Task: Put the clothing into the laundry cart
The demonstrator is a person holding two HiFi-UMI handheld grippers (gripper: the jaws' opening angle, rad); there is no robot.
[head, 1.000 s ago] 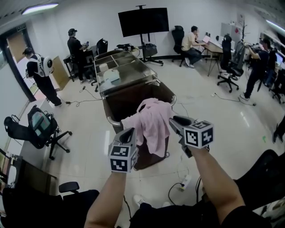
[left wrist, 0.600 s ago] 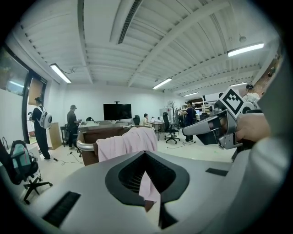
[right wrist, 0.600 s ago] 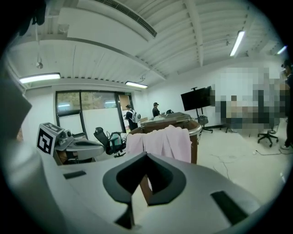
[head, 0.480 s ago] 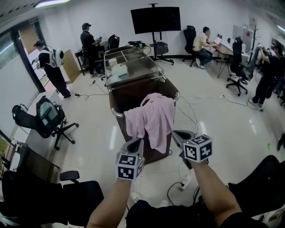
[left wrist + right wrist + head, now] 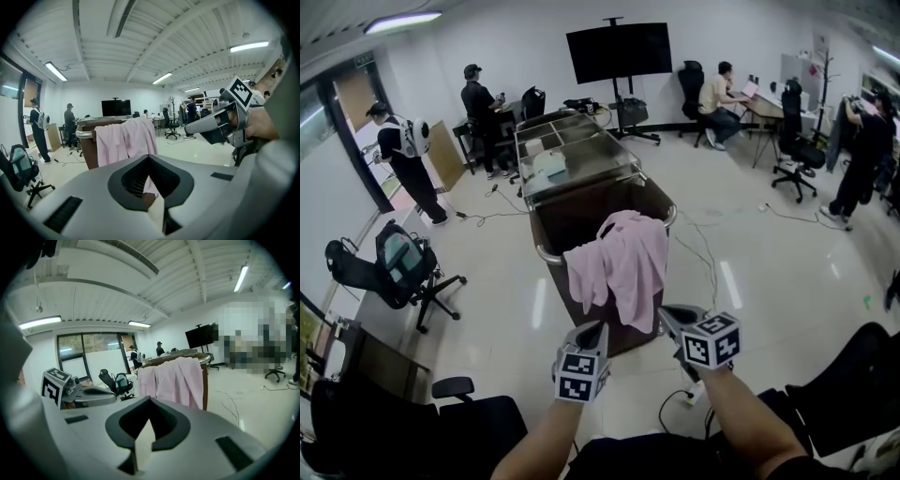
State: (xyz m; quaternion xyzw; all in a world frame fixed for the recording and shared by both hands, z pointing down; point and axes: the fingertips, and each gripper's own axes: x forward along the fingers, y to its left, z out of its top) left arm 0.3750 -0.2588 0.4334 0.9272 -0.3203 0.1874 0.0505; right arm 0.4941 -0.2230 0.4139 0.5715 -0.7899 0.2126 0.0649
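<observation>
Grey left gripper [image 5: 592, 330] was closed and empty, the pink garment [image 5: 623, 262] hung over the near rim of the laundry cart [image 5: 581, 206], mostly outside, and the right gripper [image 5: 669, 315] was closed likewise; we judged it best to regrasp high and lift the garment inside.

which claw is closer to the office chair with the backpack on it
Left. In the head view the left claw is to the right of the office chair; the right claw is farther right still, beyond the left one.
</observation>
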